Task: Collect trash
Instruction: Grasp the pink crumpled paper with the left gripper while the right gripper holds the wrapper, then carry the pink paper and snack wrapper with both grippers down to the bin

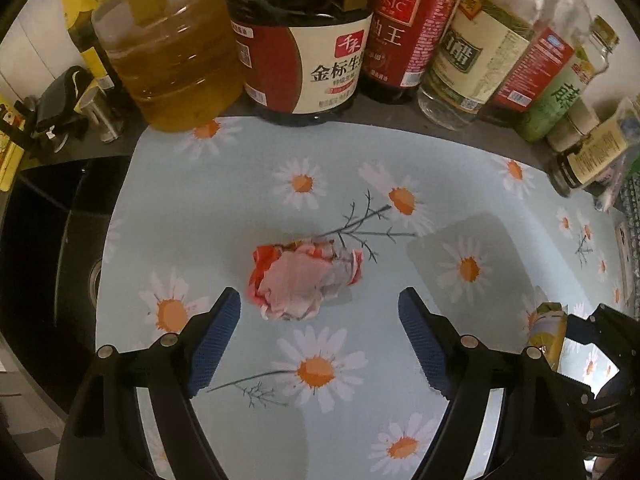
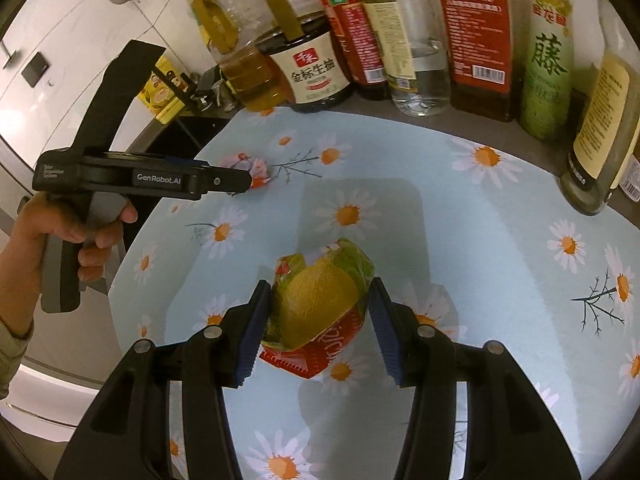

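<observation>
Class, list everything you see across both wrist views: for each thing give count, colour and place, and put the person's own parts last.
crumpled wrapper: one, pink, white and red, on the cloth ahead of the left gripper's open fingers.
snack packet: one, yellow, green and red, between the right gripper's fingers.
daisy cloth: one, pale blue with white and orange flowers, covering the counter.
oil jug: one, clear with golden oil, back left.
soy sauce jug: one, dark with a red and cream label, back centre.
bottles: several, red, clear and green, along the back and right; exact count unclear.
sink: one, black, left of the cloth.
left gripper: black, blue pads, open.
right gripper: black, blue pads, around the packet.
left hand: on the left gripper's handle.
</observation>
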A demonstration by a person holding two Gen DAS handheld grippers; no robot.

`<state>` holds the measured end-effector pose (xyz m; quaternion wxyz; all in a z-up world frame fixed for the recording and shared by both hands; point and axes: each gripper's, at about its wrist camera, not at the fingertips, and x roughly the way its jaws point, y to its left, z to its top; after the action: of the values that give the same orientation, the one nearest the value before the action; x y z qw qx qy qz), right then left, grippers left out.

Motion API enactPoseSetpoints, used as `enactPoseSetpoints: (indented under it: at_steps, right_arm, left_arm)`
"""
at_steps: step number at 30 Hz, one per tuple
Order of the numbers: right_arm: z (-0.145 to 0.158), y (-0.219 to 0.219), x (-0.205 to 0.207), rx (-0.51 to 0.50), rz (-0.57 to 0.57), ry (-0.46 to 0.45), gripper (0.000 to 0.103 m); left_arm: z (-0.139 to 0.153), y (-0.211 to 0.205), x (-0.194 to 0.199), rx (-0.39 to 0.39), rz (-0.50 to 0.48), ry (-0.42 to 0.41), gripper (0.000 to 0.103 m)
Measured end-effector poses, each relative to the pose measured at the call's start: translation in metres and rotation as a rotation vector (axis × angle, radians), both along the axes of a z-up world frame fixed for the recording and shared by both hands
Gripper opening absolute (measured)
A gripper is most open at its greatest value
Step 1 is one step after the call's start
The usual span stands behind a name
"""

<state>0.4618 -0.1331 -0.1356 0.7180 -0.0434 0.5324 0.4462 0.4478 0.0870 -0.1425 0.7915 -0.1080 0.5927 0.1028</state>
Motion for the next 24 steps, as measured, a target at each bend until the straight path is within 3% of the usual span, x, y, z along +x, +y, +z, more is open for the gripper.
enactPoseSetpoints:
  at_steps: [10, 12, 13, 24]
  right_arm:
    - [0.0, -0.002, 0.006, 0.034, 0.016, 0.001, 0.051]
    - [0.001, -0.003, 0.006, 0.04, 0.021, 0.0, 0.051]
    - [0.001, -0.003, 0.006, 0.042, 0.021, 0.001, 0.051]
    - [0.004, 0.002, -0.003, 0.034, 0.039, -0.007, 0.051]
  left_arm:
    - [-0.016, 0.007, 0.02, 0.039, 0.023, 0.031, 0.077]
    - [-0.017, 0.009, 0.021, 0.043, 0.027, 0.031, 0.062]
    - [-0.018, 0.01, 0.021, 0.036, 0.029, 0.036, 0.06]
    - [-0.004, 0.002, 0.007, 0.027, -0.002, -0.009, 0.055]
